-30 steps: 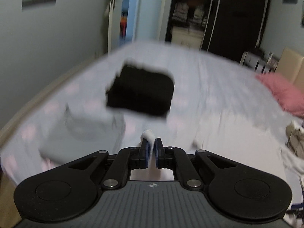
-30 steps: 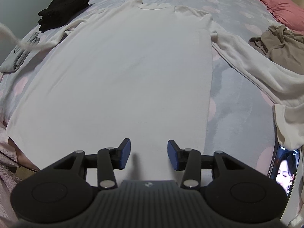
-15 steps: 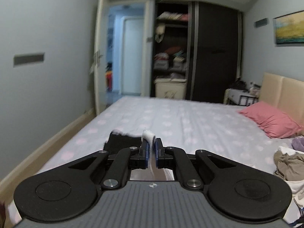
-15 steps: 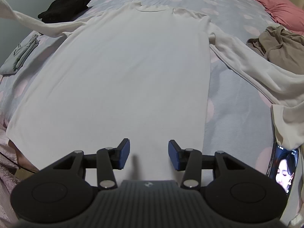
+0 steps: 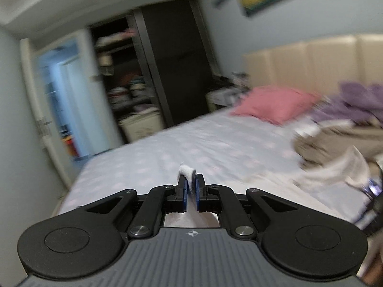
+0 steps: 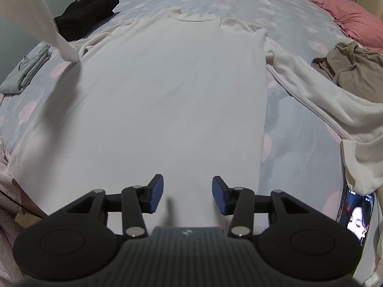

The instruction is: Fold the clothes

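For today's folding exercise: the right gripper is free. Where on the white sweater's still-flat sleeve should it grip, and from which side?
Grip the sleeve at its cuff end, which lies crumpled beside the phone. Come from above with the open right gripper, pinching across the cuff: cloth this flat offers only an edge or a fold. The left gripper already pinches the other sleeve, lifted off the bed.

A dark sliding-door wardrobe (one side open on cluttered shelves) stood beyond the spotted lilac bed, beside a beige padded headboard.

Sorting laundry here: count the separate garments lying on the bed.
4: white top spread centre, black bundle far left, folded grey piece left edge, tan garment right. The blurred left view may show more.
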### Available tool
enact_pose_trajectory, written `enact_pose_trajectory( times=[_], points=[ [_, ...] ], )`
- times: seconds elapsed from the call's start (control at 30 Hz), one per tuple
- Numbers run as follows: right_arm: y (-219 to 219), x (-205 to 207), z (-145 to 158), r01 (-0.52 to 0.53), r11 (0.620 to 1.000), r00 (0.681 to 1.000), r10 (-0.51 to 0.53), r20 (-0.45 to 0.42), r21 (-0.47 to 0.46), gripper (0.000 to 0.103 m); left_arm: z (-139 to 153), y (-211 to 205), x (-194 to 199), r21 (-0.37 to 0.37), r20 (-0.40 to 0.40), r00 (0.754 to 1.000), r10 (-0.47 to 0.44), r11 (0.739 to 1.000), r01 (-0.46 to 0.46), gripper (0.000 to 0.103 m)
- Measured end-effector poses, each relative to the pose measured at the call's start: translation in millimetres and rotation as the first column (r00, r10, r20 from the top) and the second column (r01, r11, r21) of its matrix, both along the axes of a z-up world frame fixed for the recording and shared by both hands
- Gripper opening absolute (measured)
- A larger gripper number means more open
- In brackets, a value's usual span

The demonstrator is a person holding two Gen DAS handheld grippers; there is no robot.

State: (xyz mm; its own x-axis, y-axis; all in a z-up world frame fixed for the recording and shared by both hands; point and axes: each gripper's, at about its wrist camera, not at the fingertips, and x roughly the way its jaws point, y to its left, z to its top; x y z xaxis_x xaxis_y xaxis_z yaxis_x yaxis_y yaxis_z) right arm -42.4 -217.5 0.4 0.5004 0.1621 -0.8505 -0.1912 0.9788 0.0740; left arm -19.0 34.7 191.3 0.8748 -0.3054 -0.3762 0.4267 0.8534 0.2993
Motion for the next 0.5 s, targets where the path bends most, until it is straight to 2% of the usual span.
enact_pose_trajectory(
  times=[0.13, 0.3, 0.4, 0.5],
  points=[
    [3, -2, -3, -0.01, 1.0, 1.0, 0.01, 0.002, -0.017, 0.049, -39, -32, -6, 0.033, -0.104, 0.988, -0.111, 0.993, 0.115, 0.004],
    [8, -3, -5, -0.036, 0.998, 0.999, 0.036, 0.009, -0.054, 0.05, -93, -66, -18, 0.074, -0.254, 0.946, -0.199, 0.972, 0.225, 0.004],
    [10, -3, -6, -0.044, 0.997, 0.999, 0.045, 0.012, -0.061, 0.05, -124, -83, -27, 0.075, -0.328, 0.919, -0.217, 0.964, 0.254, 0.005],
    [10, -4, -7, -0.047, 0.997, 0.999, 0.048, 0.013, -0.068, 0.05, -149, -91, -30, 0.063, -0.379, 0.903, -0.201, 0.968, 0.242, 0.006]
  ],
)
